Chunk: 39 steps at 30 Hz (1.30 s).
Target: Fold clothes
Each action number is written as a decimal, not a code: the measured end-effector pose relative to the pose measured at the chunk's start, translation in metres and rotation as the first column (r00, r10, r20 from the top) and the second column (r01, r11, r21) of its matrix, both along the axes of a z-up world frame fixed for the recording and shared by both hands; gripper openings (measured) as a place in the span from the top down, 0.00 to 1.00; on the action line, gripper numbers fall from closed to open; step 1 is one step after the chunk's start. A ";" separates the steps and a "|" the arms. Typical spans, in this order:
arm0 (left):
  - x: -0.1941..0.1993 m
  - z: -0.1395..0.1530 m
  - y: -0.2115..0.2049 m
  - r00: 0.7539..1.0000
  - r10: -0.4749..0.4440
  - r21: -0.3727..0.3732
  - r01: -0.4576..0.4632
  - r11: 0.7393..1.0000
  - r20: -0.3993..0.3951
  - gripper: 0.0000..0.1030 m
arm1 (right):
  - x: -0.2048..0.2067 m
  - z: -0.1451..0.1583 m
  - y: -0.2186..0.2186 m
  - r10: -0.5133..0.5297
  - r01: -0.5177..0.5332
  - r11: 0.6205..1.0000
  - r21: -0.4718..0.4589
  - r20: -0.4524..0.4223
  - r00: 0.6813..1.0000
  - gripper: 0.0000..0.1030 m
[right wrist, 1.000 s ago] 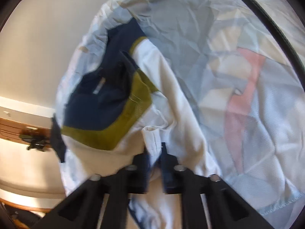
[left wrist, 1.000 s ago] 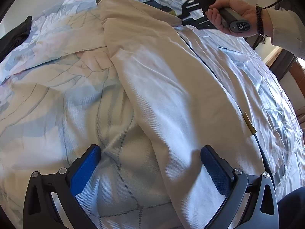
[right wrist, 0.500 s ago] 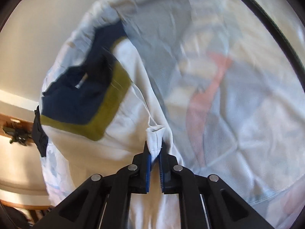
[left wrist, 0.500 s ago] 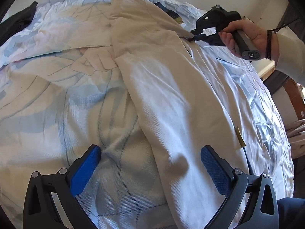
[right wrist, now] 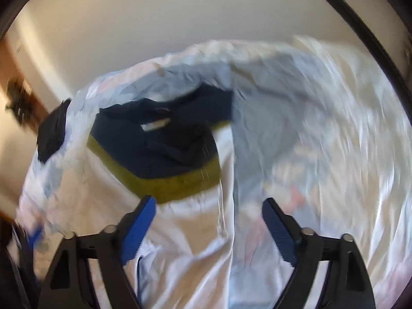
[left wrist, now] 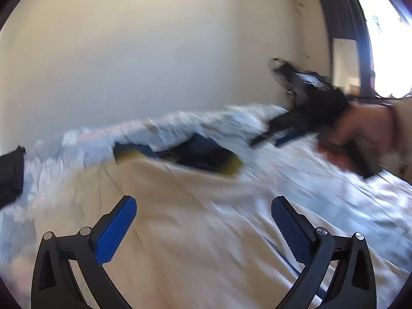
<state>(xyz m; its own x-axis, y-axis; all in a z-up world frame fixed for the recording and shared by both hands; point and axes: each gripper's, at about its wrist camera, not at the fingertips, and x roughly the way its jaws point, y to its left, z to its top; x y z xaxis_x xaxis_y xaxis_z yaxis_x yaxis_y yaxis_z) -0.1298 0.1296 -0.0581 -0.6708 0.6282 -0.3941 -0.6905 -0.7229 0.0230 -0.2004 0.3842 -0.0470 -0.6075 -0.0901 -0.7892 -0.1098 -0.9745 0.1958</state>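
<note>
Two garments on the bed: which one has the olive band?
The cream garment lying under both grippers: an olive band edges its navy top. The other, a black garment at the bed's far left edge, shows no band.

Cream garment (right wrist: 180, 231), navy-olive collar, spread flat

Right gripper (left wrist: 267, 135) crosses above garment (left wrist: 180, 219); elsewhere bed (left wrist: 334, 180) open.

Bed sheet (left wrist: 322, 180), pale blue and crumpled, covering the bed to its far edge. Cream wall (left wrist: 154, 51) behind. Dark curtain (left wrist: 334, 13) beside bright window (left wrist: 386, 38), right.
</note>
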 end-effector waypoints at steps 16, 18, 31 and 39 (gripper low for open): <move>-0.091 -0.088 0.010 0.924 0.044 -0.116 0.000 0.993 0.379 0.00 | -0.124 -0.064 -0.004 0.255 -0.263 0.963 0.052 0.127 0.959 0.49; -0.090 -0.089 0.009 0.923 0.044 -0.114 0.000 0.993 0.382 0.00 | -0.131 -0.069 -0.005 0.262 -0.274 0.959 0.075 0.143 0.955 0.62; -0.083 -0.084 -0.005 0.927 0.056 -0.127 -0.009 0.992 0.371 0.00 | -0.130 -0.039 0.021 0.111 -0.118 0.978 0.173 0.054 0.992 0.95; -0.084 -0.084 -0.002 0.927 0.057 -0.133 -0.008 0.991 0.371 0.00 | -0.147 -0.062 0.009 0.066 -0.104 0.955 0.278 0.143 0.988 0.33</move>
<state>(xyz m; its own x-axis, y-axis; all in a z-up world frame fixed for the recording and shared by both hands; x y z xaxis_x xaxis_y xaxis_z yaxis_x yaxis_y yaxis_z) -0.2136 0.1275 -0.1421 -0.4787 0.5370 -0.6946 -0.6427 -0.7533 -0.1395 -0.3476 0.3937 -0.1090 -0.4975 0.1020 -0.8614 -0.0301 -0.9945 -0.1004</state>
